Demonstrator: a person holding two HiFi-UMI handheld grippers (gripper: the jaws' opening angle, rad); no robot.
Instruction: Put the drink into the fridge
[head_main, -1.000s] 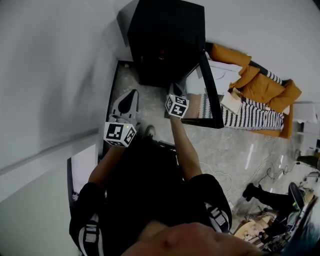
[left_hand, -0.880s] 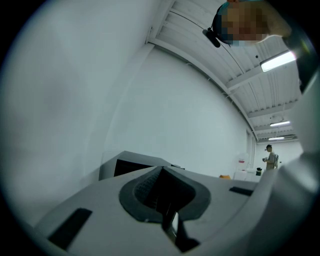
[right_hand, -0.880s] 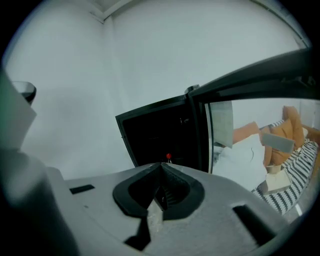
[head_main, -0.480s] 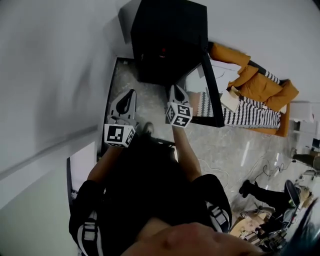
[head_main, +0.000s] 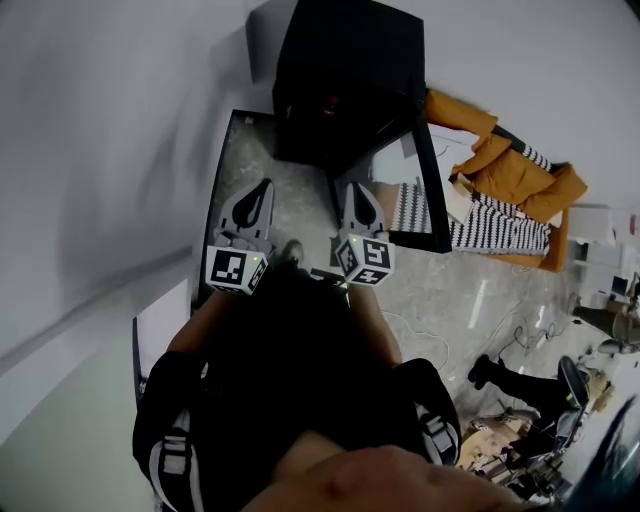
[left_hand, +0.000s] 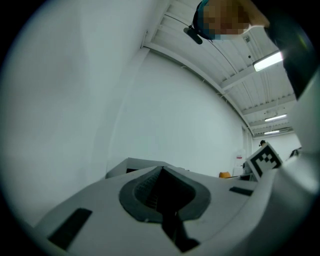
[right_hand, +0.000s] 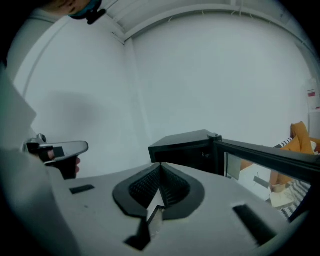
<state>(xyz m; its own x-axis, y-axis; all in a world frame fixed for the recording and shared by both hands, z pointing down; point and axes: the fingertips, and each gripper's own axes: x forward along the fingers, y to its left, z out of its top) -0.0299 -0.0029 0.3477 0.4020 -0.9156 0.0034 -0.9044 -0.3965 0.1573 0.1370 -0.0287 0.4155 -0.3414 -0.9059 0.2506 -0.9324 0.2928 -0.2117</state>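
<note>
Left gripper (head_main: 262, 190) and right gripper (head_main: 356, 192) side by side before the open fridge (head_main: 345, 80), all 4 jaws together, empty.

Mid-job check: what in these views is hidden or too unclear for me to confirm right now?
- Fridge interior: dark in the head view and the right gripper view. A small reddish spot inside is too small to identify.
- Floor at the person's feet: in the head view, hidden by their torso.
- Far room clutter: at the head view's right edge, too small and distorted.
</note>
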